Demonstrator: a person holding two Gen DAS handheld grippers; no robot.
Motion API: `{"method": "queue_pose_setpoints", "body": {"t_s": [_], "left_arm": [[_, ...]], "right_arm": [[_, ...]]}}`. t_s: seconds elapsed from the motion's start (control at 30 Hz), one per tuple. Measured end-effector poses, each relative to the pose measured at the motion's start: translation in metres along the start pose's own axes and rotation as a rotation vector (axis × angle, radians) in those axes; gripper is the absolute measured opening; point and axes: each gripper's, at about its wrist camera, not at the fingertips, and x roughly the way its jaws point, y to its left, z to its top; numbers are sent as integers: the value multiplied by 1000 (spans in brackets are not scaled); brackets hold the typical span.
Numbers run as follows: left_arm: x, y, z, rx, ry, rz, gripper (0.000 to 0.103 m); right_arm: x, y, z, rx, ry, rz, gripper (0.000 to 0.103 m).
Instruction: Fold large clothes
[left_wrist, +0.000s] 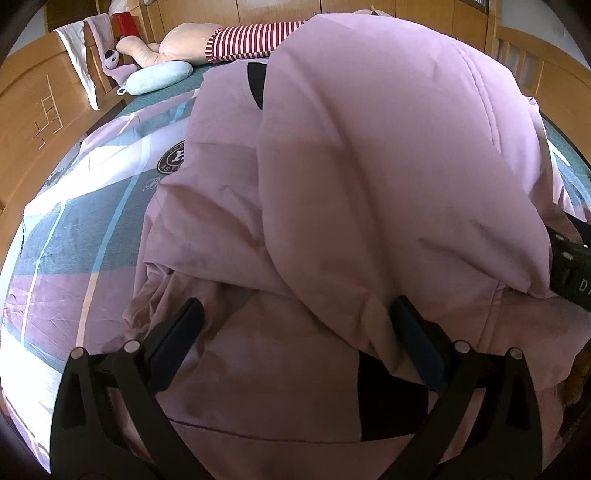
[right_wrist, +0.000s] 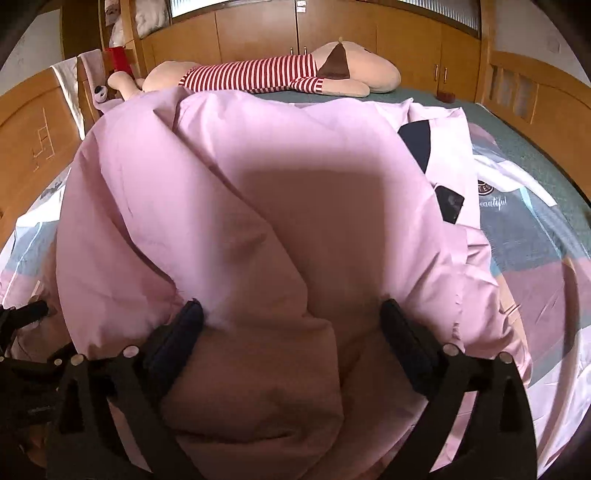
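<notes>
A large puffy pink jacket with black patches lies heaped on the bed and fills both views; it also shows in the right wrist view. My left gripper is open, its fingers wide apart over the jacket's near fabric, with a folded-over part bulging just beyond them. My right gripper is open too, its fingers spread on either side of a thick fold of the jacket. The right gripper's body shows at the right edge of the left wrist view.
The bed has a patchwork sheet of purple, grey and white. A big plush toy in a red striped shirt lies at the far end, with a light blue pillow. Wooden bed frame and cupboards surround the bed.
</notes>
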Motion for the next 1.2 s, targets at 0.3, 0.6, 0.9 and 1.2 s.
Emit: {"method": "queue_pose_setpoints", "body": {"t_s": [0.3,0.6,0.9,1.2], "left_arm": [[-2,1,-2,-14,-10,-9,101],[-7,7,2,-40,-28,-33,101],[14,37,9,-165,-5,-46,101],[14,27,9,-134,-18,4,101]], "right_arm": [[-45,-5,10,43,-200,41,100],[-2,4,-4,15,-16,-58,102],[-2,3,-4,9,-20,-66,102],[0,5,-4,5,-22,-70,102]]}}
